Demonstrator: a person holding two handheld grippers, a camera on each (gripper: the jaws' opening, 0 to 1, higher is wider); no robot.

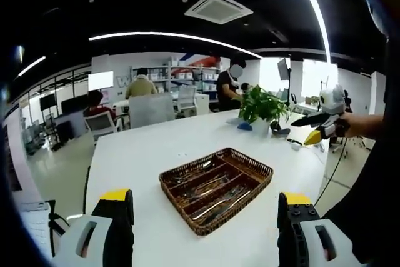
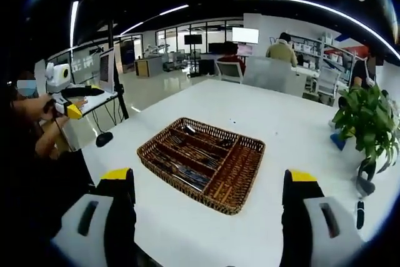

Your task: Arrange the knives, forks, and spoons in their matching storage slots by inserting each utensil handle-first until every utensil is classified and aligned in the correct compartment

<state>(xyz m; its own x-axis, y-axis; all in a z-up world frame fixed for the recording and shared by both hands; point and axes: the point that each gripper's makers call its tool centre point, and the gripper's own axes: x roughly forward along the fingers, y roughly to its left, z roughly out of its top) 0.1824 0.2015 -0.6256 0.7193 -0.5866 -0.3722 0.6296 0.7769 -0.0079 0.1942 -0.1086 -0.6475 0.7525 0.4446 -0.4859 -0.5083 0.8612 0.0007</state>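
Left gripper (image 1: 203,217): jaws spread wide apart, nothing between them; held above the near edge of the surface, aimed across it at the tray. It also comes into the right gripper view (image 2: 70,109) at far left, raised off to the side of the surface, gripped by a person's hand (image 2: 55,105) with the forearm bent.
Right gripper (image 2: 209,198): jaws wide apart, empty; held over the near edge of the surface, looking down and forward at the tray. In the left gripper view it appears at the right (image 1: 315,130), held out level in a hand (image 1: 342,124), forearm extended, yellow tip pointing inward over the surface edge.
Wicker tray (image 1: 262,172): brown, rectangular, with dividers; sits near the middle of the white surface (image 1: 144,154), clear of both grippers.
Utensils (image 1: 215,192): metal cutlery lying lengthwise in the tray's long compartments; knife, fork and spoon too small to sort by slot.
Potted plant (image 1: 262,105): on the far part of the surface, well apart from the tray.
Background: people seated at desks beyond the surface.
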